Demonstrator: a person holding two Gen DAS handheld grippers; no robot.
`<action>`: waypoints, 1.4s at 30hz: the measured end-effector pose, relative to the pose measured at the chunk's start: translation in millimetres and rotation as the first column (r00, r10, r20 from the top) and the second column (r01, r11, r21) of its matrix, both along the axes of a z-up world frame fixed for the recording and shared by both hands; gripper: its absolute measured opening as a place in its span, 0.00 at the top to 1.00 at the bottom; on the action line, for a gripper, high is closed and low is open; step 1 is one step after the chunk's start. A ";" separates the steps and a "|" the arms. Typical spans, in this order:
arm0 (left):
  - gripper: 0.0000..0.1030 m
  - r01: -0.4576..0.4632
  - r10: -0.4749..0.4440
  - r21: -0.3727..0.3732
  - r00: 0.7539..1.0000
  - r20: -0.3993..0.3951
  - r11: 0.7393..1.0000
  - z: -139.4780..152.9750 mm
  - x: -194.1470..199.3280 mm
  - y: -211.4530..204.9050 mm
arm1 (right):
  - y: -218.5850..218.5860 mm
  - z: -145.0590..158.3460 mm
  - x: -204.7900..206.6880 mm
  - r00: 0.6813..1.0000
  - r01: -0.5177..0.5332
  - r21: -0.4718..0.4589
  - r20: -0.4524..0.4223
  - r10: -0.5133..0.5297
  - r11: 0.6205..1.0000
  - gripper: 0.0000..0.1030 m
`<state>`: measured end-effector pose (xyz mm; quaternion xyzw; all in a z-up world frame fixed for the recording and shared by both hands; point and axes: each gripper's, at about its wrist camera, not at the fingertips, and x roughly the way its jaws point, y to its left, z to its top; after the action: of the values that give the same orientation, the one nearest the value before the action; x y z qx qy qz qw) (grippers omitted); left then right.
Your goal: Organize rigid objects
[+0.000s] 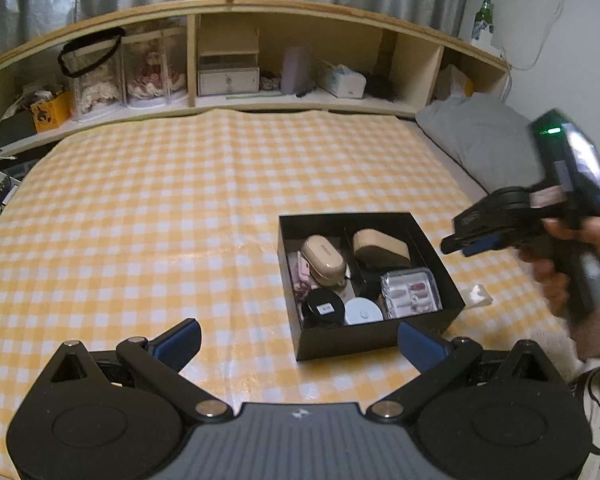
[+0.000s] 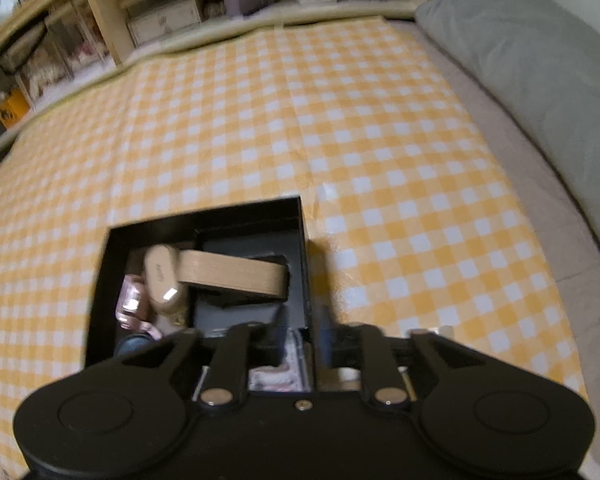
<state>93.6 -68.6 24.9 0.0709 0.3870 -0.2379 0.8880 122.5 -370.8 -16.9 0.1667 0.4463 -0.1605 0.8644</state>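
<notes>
A black divided box (image 1: pixel 448 280) stands on the yellow checked cloth (image 1: pixel 180 200). It holds a beige case (image 1: pixel 324 260), a tan case (image 1: pixel 380 246), a clear nail-tip pack (image 1: pixel 412 292), a black jar (image 1: pixel 324 308), a white round lid (image 1: pixel 362 310) and a pink item (image 1: pixel 302 276). My left gripper (image 1: pixel 300 340) is open and empty, just before the box's near wall. My right gripper (image 1: pixel 458 245) hovers above the box's right edge, jaws nearly closed with nothing seen between them. In the right wrist view its fingers (image 2: pixel 324 336) straddle the box wall (image 2: pixel 304 264), over the tan case (image 2: pixel 236 274).
A small clear plastic piece (image 1: pixel 476 294) lies on the cloth right of the box. A wooden shelf (image 1: pixel 228 60) with dolls, drawers and boxes runs along the back. A grey pillow (image 1: pixel 480 140) lies at the right. A green bottle (image 1: pixel 485 14) stands on the shelf top.
</notes>
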 end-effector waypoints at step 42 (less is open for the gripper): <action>0.00 -0.045 0.047 -0.021 0.994 0.100 0.999 15.9 -33.3 26.5 | 126.4 59.8 -170.6 0.958 0.069 -0.306 0.287 0.023 0.950 0.00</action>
<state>60.4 -42.1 40.8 0.0656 0.3413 -0.2172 0.9122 -48.1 -244.4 42.8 0.0543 0.2831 -0.2133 0.9335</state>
